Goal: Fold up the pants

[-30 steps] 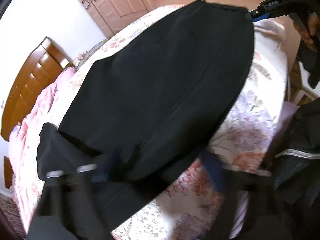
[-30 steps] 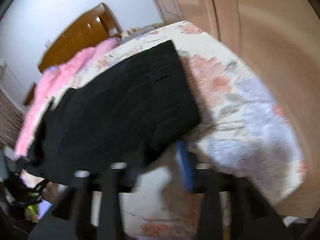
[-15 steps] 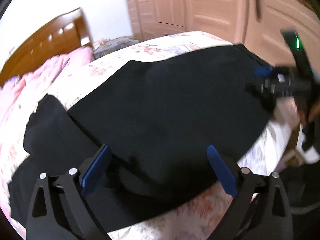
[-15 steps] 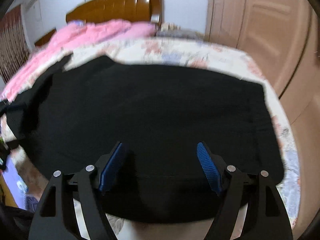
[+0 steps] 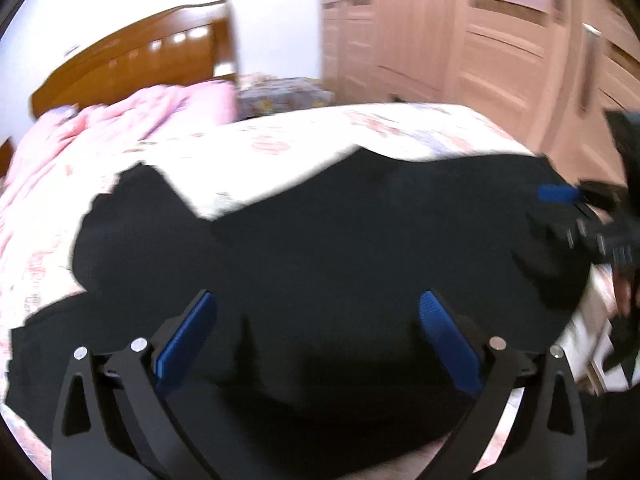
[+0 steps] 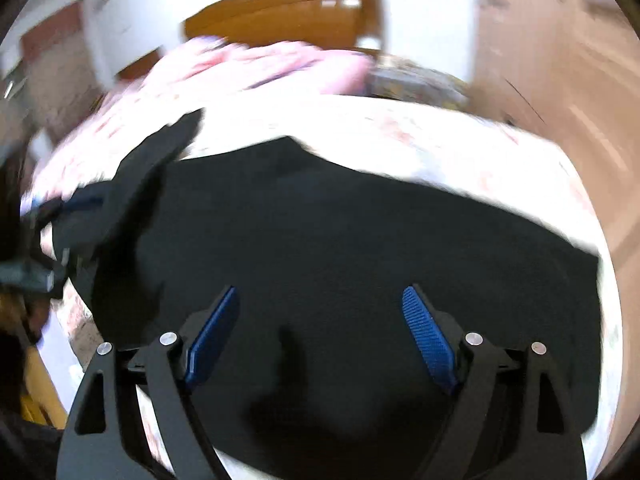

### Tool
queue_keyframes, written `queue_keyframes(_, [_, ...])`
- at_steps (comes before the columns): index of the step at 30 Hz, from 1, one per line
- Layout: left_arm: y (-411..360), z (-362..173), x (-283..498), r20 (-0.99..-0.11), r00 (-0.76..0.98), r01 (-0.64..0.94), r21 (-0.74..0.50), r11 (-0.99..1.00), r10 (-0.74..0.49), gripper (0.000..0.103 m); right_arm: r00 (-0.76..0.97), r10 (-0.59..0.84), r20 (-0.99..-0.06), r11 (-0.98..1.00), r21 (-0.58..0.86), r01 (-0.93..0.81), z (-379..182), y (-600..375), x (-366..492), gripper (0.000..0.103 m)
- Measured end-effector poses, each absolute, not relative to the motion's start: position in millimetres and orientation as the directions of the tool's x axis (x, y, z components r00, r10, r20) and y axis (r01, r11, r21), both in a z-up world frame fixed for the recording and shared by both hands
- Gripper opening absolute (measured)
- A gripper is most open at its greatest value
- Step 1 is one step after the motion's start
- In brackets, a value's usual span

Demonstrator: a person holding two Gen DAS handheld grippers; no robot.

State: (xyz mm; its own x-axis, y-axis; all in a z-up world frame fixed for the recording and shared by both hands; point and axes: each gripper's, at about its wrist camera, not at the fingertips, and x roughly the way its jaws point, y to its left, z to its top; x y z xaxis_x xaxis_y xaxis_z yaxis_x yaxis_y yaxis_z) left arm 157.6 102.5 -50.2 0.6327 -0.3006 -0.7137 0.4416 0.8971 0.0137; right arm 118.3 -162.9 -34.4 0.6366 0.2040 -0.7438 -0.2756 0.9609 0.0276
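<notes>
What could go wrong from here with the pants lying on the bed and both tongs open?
The black pants reach the bed's near edge, so a tug could slide them off. The left tongs and right tongs, whose jaws have just been opening, hold nothing; grabbing one layer might undo the fold.

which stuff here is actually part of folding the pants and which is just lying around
Part of the job:
- black pants, spread on the floral bedsheet
- left tongs, open, nothing between them
- right tongs, open, nothing between them

Just lying about:
- pink blanket
- wooden headboard
- wardrobe doors
</notes>
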Motion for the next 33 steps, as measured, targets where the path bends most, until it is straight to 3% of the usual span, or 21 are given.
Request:
queue_keyframes(8, [160,-53,328,-0.867,0.484,0.163,-0.044,0.986,-0.119,0.098,0.614,0.306,-0.728,0.925,0.075,-0.372,-39,-102,154,0.081])
queue_keyframes(11, [151,-72,365,-0.907,0.419,0.158,0.016,0.987,-0.052,0.079,0.601,0.301,-0.74,0.926,0.075,-0.371,-44,-101,150,0.081])
queue_keyframes(14, [141,-93,376,-0.933,0.36,0.178,0.057,0.982,-0.011,0.072,0.589,0.297,-0.751,0.934,0.099,-0.344,-50,-110,154,0.081])
queue_keyframes(15, [139,-99,377,-0.934,0.356,0.181,0.09,0.979,0.02,0.063,0.587,0.299,-0.752,0.935,0.107,-0.338,-51,-110,155,0.081])
queue_keyframes(18, [148,-96,368,-0.911,0.405,0.141,0.143,0.98,0.074,0.011,0.579,0.317,-0.751,0.934,0.139,-0.331,-53,-114,159,0.081])
queue_keyframes(20, [166,-77,351,-0.883,0.469,0.115,0.079,0.99,0.016,0.006,0.583,0.322,-0.746,0.93,0.135,-0.341,-52,-113,158,0.081])
queue_keyframes(27, [267,-20,225,-0.721,0.693,-0.075,-0.061,0.995,0.008,0.005,0.576,0.324,-0.751,0.925,0.123,-0.36,-61,-110,154,0.081])
queue_keyframes(33, [340,-56,134,-0.739,0.67,-0.209,-0.095,0.973,0.071,0.005,0.561,0.316,-0.765,0.928,0.125,-0.352,-73,-112,155,0.081])
